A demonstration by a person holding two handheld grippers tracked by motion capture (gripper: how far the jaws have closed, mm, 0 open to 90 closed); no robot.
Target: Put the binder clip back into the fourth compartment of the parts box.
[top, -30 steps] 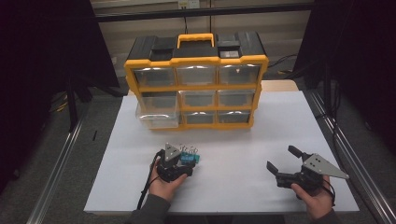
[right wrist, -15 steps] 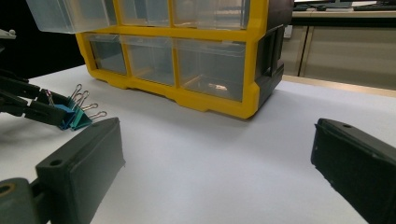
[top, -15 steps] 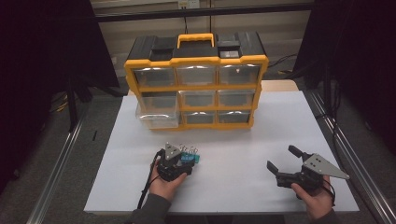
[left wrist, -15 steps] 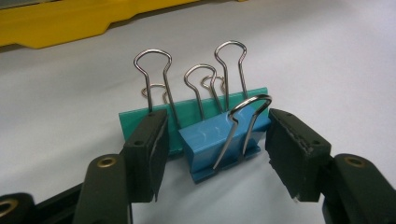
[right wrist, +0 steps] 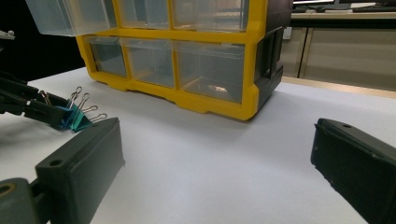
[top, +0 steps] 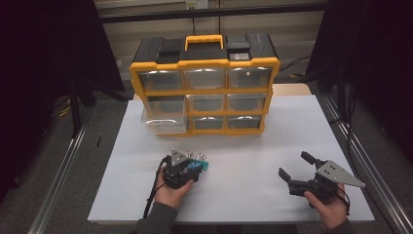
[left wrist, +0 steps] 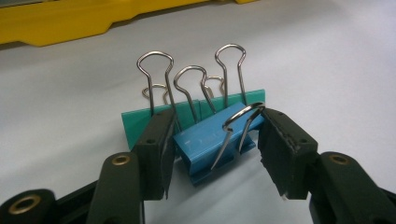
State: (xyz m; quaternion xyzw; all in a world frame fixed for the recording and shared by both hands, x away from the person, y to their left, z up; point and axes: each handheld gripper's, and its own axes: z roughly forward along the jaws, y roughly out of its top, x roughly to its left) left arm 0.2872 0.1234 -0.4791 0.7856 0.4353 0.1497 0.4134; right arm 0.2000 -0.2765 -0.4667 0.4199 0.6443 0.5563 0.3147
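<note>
- A drawer cabinet (top: pixel 204 87) stands at the back of the counter (top: pixel 243 151).
- A cluster of binder clips (top: pixel 195 163) lies in front of it, toward the left.
- The left claw (top: pixel 191 169) straddles one clip (left wrist: pixel 212 142).
- The right claw (top: pixel 296 168) sits well apart, front right.

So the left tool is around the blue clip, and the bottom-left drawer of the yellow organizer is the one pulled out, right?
Not quite. The left tool is around the blue clip, but the pulled-out drawer of the yellow organizer is the middle-left one, not the bottom-left. The high view shows it.
</note>
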